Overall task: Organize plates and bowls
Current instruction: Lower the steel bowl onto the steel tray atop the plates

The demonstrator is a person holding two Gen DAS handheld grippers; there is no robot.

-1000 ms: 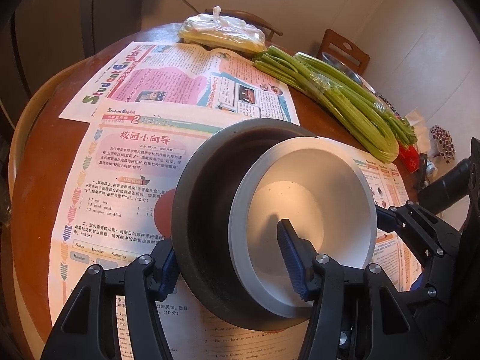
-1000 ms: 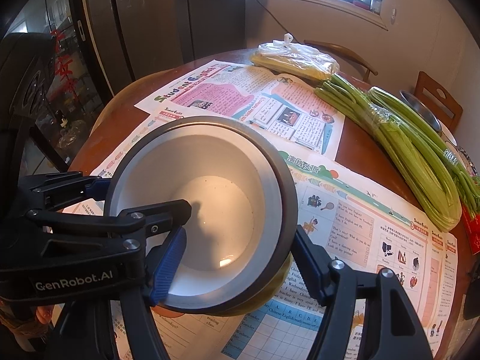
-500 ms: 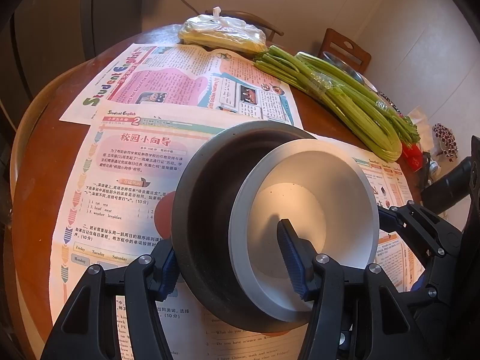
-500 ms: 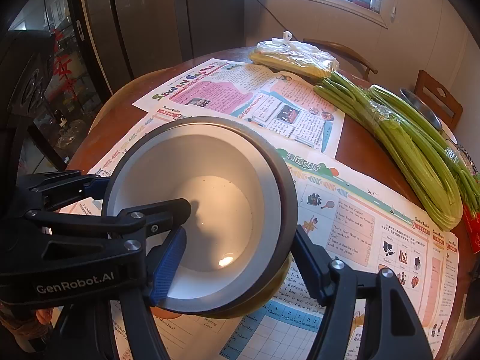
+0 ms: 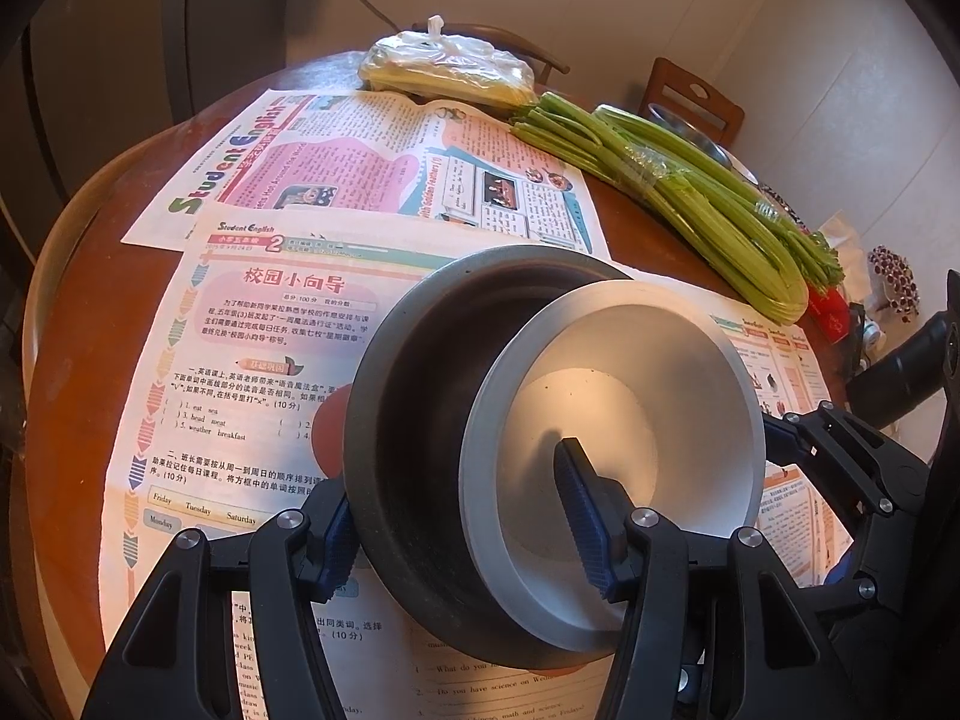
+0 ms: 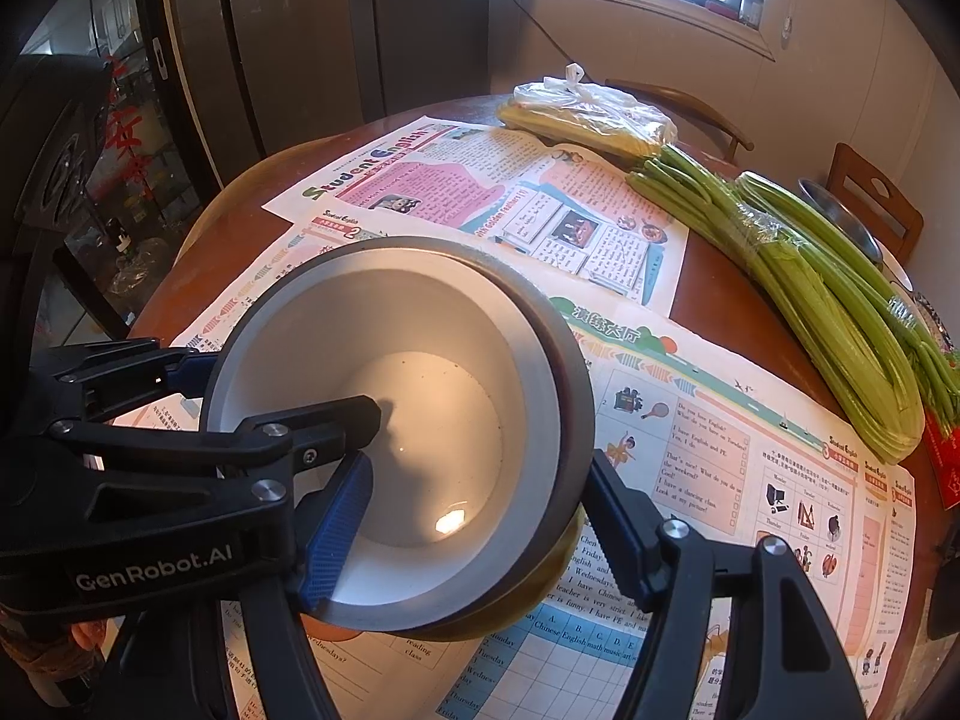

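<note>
A white bowl (image 5: 630, 396) sits tilted inside a larger dark grey bowl (image 5: 408, 396) over the newspapers. My left gripper (image 5: 459, 528) is shut across their near-left walls, one pad on the dark bowl's outside and the other inside the white bowl. From the opposite side my right gripper (image 6: 480, 522) is shut the same way: the left pad lies within the white bowl (image 6: 420, 408), the right finger against the dark bowl (image 6: 570, 396). A yellowish rim (image 6: 540, 588) peeks out under the dark bowl; what it belongs to is hidden.
Newspapers (image 5: 360, 168) cover the round wooden table (image 5: 78, 330). Bundled celery (image 5: 690, 198) lies along the right side, and a tied plastic bag of food (image 5: 444, 69) sits at the back. A metal basin (image 5: 690, 126) rests by a wooden chair (image 5: 690, 90).
</note>
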